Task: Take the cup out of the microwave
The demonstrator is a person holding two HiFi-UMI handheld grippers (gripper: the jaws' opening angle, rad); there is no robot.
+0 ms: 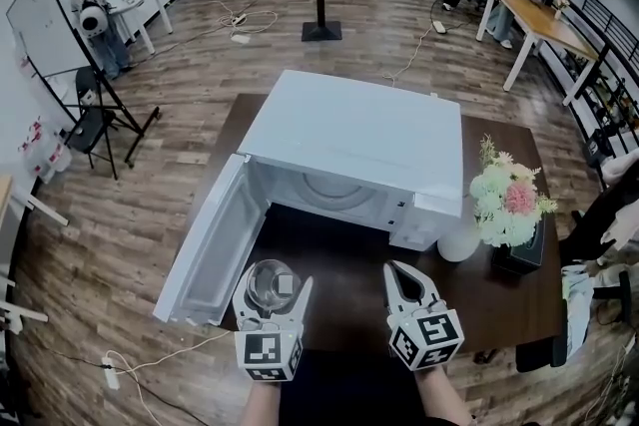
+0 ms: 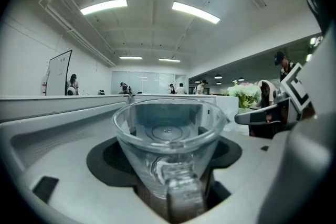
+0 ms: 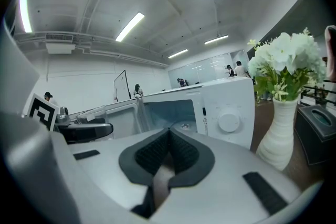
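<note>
Cup (image 1: 266, 282) of clear glass is pinched between the left gripper's (image 1: 274, 294) jaws, outside the open microwave (image 1: 349, 135), near its door. The right gripper's (image 1: 397, 272) jaws are pressed together, empty.

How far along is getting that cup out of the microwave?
Mostly done: the door of the microwave hangs open, its cavity looks empty, and the glass cup sits gripped in the jaws of the left gripper, out in front. The right gripper is shut and empty. Left: probably setting the cup down on the table.
</note>
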